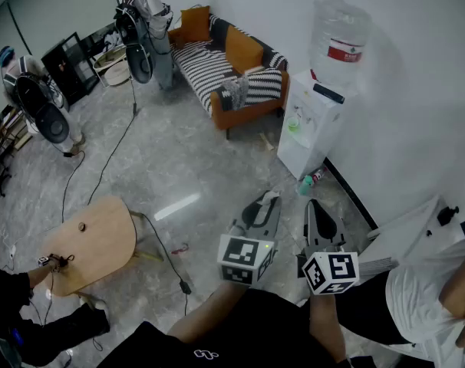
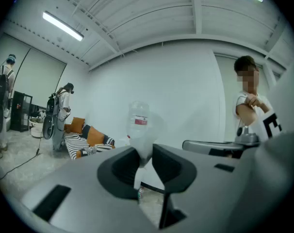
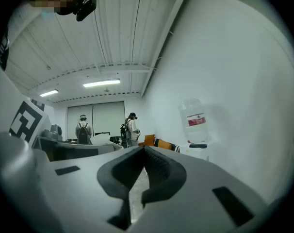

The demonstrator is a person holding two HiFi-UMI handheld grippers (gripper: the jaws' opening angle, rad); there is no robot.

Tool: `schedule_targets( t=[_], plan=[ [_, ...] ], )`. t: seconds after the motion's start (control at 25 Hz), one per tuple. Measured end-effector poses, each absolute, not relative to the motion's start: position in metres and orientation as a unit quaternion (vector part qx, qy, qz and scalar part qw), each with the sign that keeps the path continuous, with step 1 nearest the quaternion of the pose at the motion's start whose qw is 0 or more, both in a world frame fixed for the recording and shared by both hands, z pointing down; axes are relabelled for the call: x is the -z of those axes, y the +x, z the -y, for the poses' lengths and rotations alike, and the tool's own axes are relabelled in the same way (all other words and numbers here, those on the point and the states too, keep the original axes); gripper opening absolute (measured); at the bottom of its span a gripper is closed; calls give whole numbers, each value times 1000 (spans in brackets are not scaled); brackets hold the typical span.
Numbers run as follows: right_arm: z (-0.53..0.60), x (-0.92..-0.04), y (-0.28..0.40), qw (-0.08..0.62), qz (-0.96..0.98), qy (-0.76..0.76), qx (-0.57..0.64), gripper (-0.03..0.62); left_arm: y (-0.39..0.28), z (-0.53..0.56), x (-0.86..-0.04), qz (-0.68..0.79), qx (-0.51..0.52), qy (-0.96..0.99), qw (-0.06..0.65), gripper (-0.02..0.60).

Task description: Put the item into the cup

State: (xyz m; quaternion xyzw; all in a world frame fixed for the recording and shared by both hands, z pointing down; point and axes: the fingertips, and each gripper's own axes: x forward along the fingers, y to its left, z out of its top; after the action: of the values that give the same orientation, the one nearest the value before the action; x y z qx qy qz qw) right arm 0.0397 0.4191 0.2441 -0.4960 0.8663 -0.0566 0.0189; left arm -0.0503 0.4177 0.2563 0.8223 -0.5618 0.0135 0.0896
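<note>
Neither item nor cup can be made out in any view. The left hand-held gripper (image 2: 146, 152) has its jaws slightly spread on nothing (a water dispenser (image 2: 138, 124) shows through the gap). The right hand-held gripper (image 3: 145, 152), beside it, is pressed together and empty.

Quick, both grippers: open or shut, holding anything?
Left gripper: open, nothing between its jaws.
Right gripper: shut, empty.
</note>
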Motion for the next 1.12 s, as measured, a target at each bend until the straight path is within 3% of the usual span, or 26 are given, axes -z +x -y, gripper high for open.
schedule_targets(
  t=[0.24, 0.68, 1.12],
  plan=[
    [-419, -239, 41, 58, -871, -483, 64, 10, -48, -419, -258, 561, -18, 823, 90, 83],
    [-414, -246, 66, 40, -865, -495, 64, 10, -39, -418, -262, 570, -4, 813, 120, 83],
    [-430, -254, 98, 37, -869, -491, 54, 9, -16, -431, -256, 575, 11, 812, 96, 83]
  ],
)
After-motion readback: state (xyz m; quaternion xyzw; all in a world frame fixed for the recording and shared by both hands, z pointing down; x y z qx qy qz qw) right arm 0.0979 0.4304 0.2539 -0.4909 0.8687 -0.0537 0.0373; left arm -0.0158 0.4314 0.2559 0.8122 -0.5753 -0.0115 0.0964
